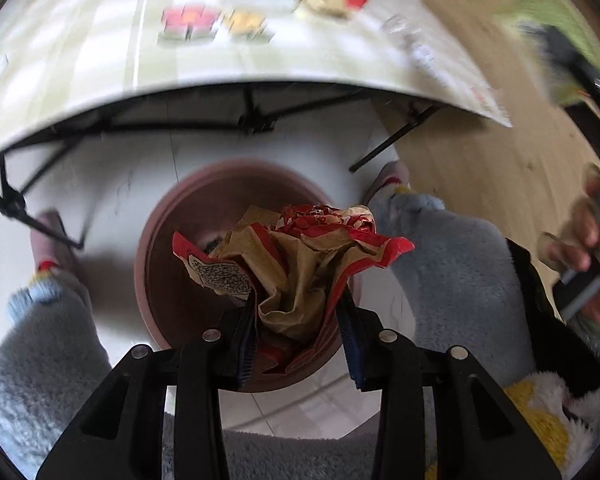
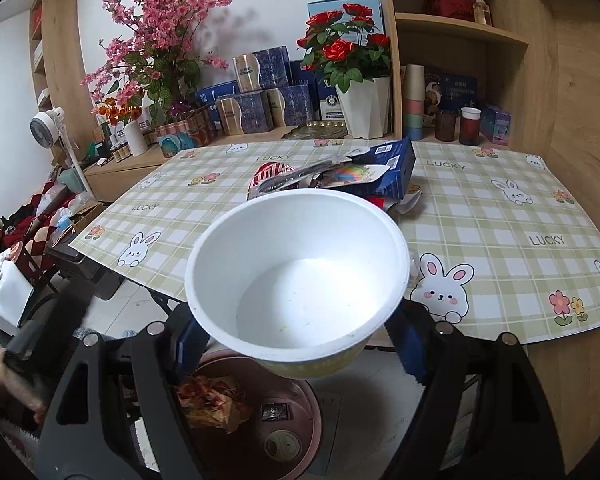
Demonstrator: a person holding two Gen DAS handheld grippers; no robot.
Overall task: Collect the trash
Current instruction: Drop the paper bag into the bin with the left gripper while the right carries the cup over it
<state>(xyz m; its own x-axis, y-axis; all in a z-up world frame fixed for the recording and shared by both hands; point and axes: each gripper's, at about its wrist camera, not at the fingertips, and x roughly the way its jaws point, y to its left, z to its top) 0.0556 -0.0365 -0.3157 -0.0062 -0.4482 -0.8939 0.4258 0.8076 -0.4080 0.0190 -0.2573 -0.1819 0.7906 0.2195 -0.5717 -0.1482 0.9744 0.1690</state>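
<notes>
My left gripper (image 1: 300,320) is shut on a crumpled red and brown paper wrapper (image 1: 296,264) and holds it right above a round pink-brown trash bin (image 1: 156,280) on the floor. My right gripper (image 2: 296,344) is shut on an empty white instant-noodle bowl (image 2: 300,272), held over the table's front edge and above the same bin (image 2: 312,432). The wrapper (image 2: 216,400) shows over the bin, left of a small dark packet (image 2: 275,412) and a round lid inside it. More trash lies mid-table: a blue box (image 2: 392,164), a red cup and wrappers.
The folding table (image 2: 500,220) has a green checked bunny cloth; its black legs (image 1: 252,116) stand behind the bin. My legs in grey fleece (image 1: 452,272) flank the bin. Flowers, boxes and cups line the back shelf (image 2: 260,136). A fan (image 2: 46,124) stands at left.
</notes>
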